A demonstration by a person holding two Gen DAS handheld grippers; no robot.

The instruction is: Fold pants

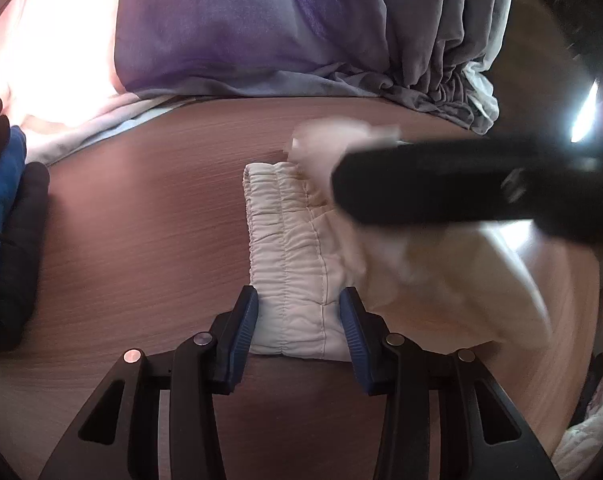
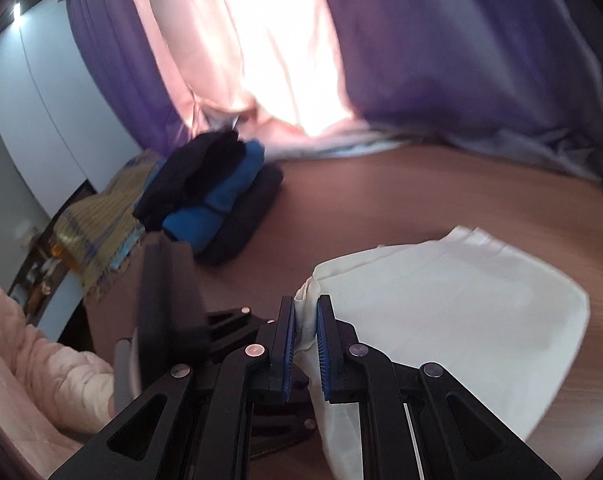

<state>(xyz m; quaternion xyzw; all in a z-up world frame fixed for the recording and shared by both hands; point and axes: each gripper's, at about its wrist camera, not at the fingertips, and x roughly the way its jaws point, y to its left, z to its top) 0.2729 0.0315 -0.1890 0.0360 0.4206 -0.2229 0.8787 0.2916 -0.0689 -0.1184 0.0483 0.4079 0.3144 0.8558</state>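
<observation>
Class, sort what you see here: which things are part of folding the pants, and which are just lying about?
Part of the job:
white pants
left gripper
right gripper
table

Lying about:
stack of dark and blue clothes
purple curtain
yellow patterned cloth

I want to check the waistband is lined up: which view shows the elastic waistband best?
The left wrist view: the gathered waistband lies in sharp focus on the table, between the open fingers of the left gripper. The right wrist view shows only smooth white cloth of the pants, pinched in the right gripper, no waistband.
</observation>
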